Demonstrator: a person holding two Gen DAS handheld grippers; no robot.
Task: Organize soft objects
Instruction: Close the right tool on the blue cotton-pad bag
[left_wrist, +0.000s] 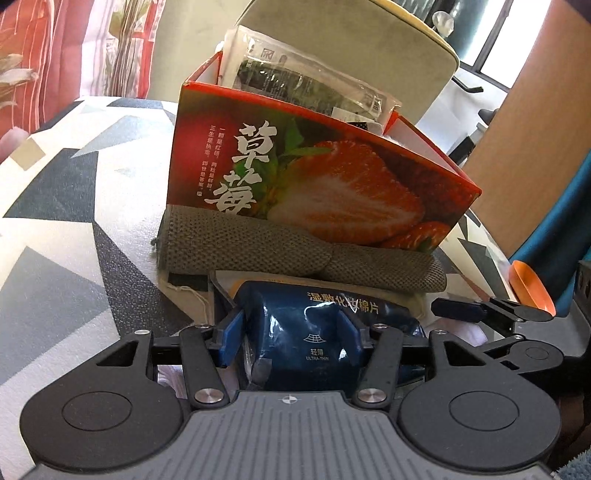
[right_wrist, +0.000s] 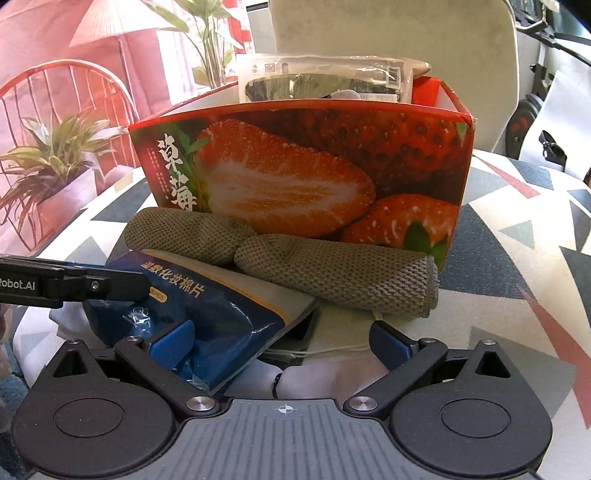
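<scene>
Your left hand-held gripper (left_wrist: 295, 341) is clamped on the blue cotton-pad pack (left_wrist: 314, 332); your right hand-held gripper (right_wrist: 290, 343) is spread apart beside it. The pack lies against the rolled grey towel (right_wrist: 332, 269), fronting the strawberry box (right_wrist: 332, 166) on the patterned tabletop (right_wrist: 517, 258).

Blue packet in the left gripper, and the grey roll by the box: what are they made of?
Blue packet: looks like thin glossy plastic film, creased and glinting where the left gripper holds it. Grey roll: apparently knitted or waffle-weave cloth, matte, with visible stitches.
</scene>
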